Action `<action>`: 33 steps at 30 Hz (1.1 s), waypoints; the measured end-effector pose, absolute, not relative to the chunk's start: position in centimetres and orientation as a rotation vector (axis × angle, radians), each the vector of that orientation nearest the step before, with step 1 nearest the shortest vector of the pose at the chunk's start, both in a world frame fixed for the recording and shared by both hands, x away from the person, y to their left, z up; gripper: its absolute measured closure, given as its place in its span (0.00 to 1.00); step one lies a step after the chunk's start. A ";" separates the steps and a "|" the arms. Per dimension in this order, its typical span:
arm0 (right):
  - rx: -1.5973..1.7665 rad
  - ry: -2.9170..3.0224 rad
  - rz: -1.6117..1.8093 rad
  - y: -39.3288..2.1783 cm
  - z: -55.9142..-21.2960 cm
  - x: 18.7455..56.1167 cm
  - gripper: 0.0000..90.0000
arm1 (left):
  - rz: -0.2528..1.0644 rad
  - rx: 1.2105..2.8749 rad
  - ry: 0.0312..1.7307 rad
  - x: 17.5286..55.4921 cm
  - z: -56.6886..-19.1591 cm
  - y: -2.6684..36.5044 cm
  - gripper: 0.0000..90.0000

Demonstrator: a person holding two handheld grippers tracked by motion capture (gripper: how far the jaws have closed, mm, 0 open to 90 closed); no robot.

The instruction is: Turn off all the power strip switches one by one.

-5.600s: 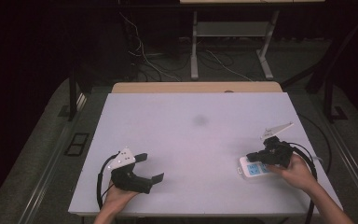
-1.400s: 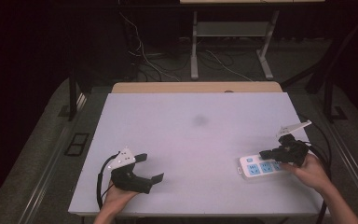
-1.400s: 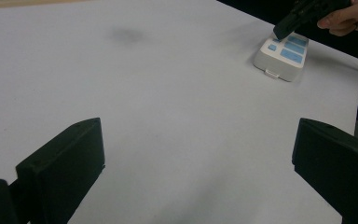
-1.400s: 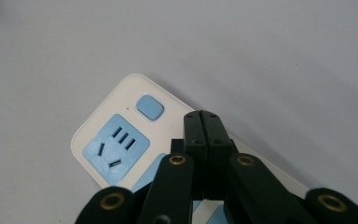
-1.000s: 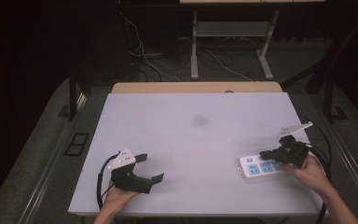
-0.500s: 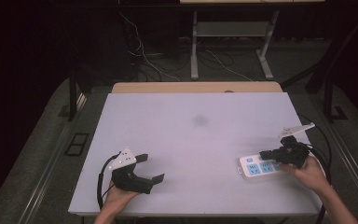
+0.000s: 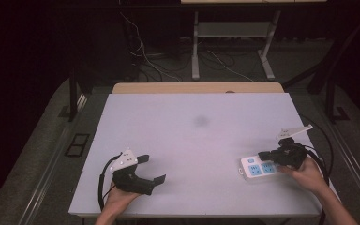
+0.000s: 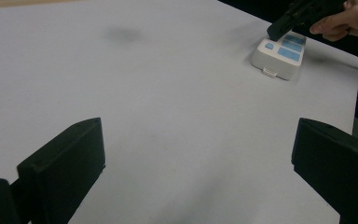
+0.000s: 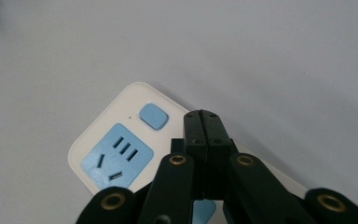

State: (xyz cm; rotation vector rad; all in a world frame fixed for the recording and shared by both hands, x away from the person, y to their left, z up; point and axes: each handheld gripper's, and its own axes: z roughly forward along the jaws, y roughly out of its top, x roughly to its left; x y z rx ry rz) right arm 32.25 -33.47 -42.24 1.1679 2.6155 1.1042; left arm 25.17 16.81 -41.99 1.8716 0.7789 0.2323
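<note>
**Op A:** Pale lavender-white tabletop (image 7: 197, 140) fills the middle of my high view, matte and bare, with one faint grey smudge (image 7: 200, 121) a little above centre. A tan wooden edge (image 7: 197, 87) runs along its far side.

**Op B:** And the room behind it?

**Op A:** Dark. At the top of the frame I see a metal table frame (image 7: 229, 42) on grey legs, with loose cables (image 7: 145, 56) lying on the floor at upper left. Grey flooring shows down both sides of the table.

**Op B:** Where is the power strip?

**Op A:** I see the white power strip (image 7: 258, 167) with blue socket faces at the lower right of the high view, lying flat on the tabletop. In the left gripper view it sits at the upper right. In the right gripper view it lies under the jaws, with its blue button (image 9: 153, 116) just left of the tips.

**Op B:** Jaws?

**Op A:** My right gripper (image 9: 207, 122) is clenched, both jaws pressed flat together with nothing between them, tips over the strip; I cannot tell whether they touch it. My left gripper (image 7: 152, 168) is at the lower left, jaws spread wide and empty, well apart from the strip.

**Op B:** Anything in the way?

**Op A:** Between the two grippers I see bare tabletop. A black cable (image 7: 318, 140) loops by the right hand (image 7: 307, 176).
</note>
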 end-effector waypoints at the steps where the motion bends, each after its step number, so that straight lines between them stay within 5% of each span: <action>1: 1.168 2.616 1.104 -33.5 -42.2 32.3 1.00 | 0.233 1.872 0.779 25.2 -42.0 16.8 0.01; 33: 1.217 2.575 1.103 -33.7 -41.8 31.3 1.00 | 0.237 1.865 0.786 25.2 -41.9 17.1 0.01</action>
